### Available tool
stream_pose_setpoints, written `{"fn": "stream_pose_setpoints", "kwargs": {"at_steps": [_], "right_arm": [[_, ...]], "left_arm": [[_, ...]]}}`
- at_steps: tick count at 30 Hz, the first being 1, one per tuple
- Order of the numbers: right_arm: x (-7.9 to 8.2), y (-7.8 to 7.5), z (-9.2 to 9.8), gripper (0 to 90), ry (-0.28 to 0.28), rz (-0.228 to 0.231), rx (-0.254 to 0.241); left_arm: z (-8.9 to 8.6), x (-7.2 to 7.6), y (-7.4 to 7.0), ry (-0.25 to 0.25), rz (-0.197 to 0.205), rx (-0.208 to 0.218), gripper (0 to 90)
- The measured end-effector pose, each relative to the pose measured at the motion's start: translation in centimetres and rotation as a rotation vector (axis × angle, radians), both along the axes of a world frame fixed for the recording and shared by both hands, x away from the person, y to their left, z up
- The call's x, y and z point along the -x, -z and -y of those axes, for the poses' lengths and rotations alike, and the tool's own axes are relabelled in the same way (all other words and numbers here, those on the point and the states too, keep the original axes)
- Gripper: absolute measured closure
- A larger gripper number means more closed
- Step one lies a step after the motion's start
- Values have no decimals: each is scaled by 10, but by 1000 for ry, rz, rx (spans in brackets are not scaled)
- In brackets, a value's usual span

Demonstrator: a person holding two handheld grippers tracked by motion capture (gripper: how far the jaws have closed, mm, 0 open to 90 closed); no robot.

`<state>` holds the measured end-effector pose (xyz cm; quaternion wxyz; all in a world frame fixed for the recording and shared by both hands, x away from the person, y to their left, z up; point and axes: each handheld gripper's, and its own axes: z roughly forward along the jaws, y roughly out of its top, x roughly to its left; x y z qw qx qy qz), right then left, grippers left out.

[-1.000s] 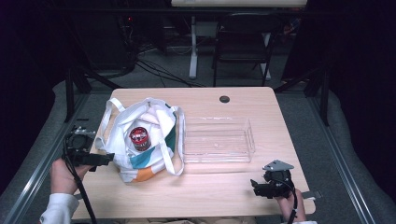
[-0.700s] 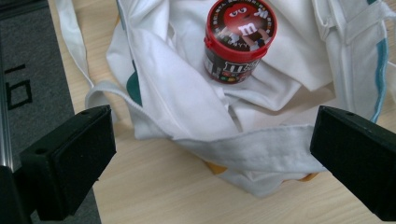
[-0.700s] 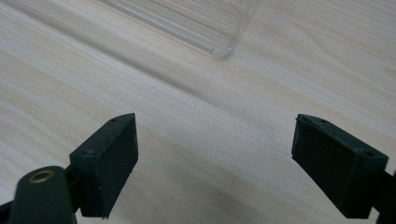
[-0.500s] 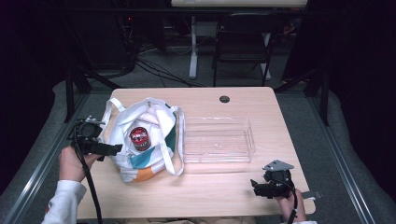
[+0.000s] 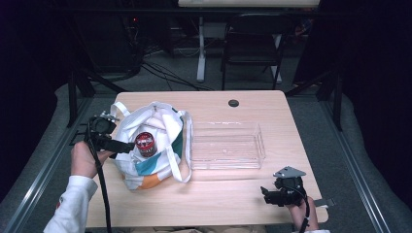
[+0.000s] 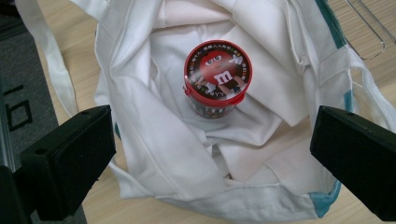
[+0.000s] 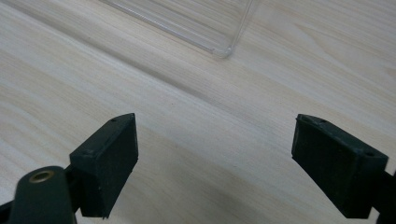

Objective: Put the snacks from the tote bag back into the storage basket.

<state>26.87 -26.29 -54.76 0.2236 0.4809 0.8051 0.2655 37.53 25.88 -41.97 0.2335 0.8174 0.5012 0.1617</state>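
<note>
Two tongs are seen, one in each hand. Left tongs (image 5: 127, 145) are held at the bag's (image 5: 150, 165) left edge, over its open mouth; in the left gripper view their two black, blocky jaws are spread wide to either side of the bag, and nothing is gripped or touched. Right tongs (image 5: 265, 193) are held low at the bench's (image 5: 233, 204) near right corner; in the right gripper view their jaws are likewise spread wide above bare wood, with nothing between them.

One bench is seen: a flat rectangular top of pale wood grain with rounded corners, and a small dark round cap (image 5: 233, 103) set near its far edge.

One bag is seen, of soft white cloth, crumpled and creased, with teal and orange patches on its side and long white straps lying loose. It sits on the left half of the bench.

One tray (image 5: 226, 145) is seen, of clear hard plastic, rectangular and shallow, just right of the bag; its rounded corner (image 7: 223, 51) is caught in the right gripper view.

One tub (image 6: 217, 79) is seen, small and round, standing upright inside the bag, with a glossy red printed lid bearing a candy character.
</note>
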Motion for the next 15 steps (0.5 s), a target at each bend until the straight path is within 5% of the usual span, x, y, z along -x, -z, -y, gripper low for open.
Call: {"fn": "stream_pose_setpoints", "kwargs": {"at_steps": [15], "right_arm": [[0, 0, 0, 140, -1, 1, -1]], "left_arm": [[21, -21, -7, 39, -1, -18, 2]]}}
